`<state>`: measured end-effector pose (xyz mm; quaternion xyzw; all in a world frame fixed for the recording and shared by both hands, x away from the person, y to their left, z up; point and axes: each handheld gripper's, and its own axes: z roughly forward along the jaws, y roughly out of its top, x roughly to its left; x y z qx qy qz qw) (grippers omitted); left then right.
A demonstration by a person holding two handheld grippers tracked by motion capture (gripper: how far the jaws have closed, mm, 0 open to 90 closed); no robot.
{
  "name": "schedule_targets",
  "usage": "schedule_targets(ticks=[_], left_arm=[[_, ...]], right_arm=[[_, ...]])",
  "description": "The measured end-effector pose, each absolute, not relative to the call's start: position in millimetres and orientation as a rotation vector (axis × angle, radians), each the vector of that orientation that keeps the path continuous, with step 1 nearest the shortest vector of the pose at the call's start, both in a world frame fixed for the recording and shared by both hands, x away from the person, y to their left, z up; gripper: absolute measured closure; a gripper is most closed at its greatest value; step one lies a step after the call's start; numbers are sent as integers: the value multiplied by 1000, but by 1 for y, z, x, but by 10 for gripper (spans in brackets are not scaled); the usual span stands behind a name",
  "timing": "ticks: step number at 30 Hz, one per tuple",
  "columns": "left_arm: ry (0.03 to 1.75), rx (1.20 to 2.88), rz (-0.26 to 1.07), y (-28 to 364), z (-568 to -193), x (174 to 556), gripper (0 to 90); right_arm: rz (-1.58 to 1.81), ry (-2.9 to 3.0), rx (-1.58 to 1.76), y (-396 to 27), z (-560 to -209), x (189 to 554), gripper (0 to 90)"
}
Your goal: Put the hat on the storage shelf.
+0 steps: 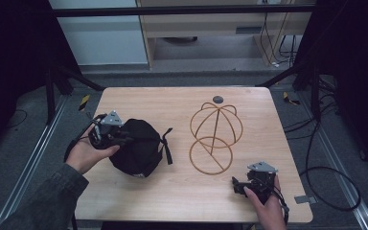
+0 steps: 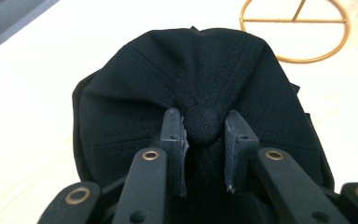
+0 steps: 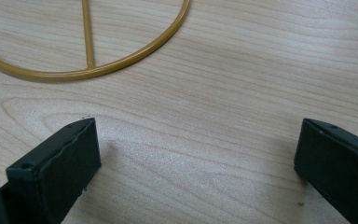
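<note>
A black cap (image 1: 136, 146) lies crumpled on the left half of the wooden table (image 1: 172, 196). My left gripper (image 1: 124, 139) comes at it from the left. In the left gripper view the jaws are shut on the cap's top button (image 2: 204, 123), with cap fabric (image 2: 205, 70) bunched around them. A gold wire hat stand (image 1: 213, 139) with a dome and a ring base stands right of centre; its base ring (image 2: 293, 20) is beyond the cap. My right gripper (image 1: 236, 184) rests near the front right edge, jaws open over bare wood (image 3: 198, 154), close to the stand's ring (image 3: 88, 70).
A small dark round disc (image 1: 218, 99) sits at the table's far edge behind the stand. The cap's strap (image 1: 165, 143) trails toward the stand. Dark frame legs and cables (image 1: 326, 167) surround the table on the floor.
</note>
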<state>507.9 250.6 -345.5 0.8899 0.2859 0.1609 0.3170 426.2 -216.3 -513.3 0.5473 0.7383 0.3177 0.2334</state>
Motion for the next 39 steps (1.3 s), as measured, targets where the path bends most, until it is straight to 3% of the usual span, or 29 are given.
schedule_targets(ticks=[11, 39], left_arm=[[728, 2226, 460, 258, -331, 490, 729], [630, 2166, 552, 252, -280, 467, 732]], right_arm=[[872, 2027, 1504, -216, -513, 426, 4], [858, 1995, 1528, -214, -513, 428, 4]])
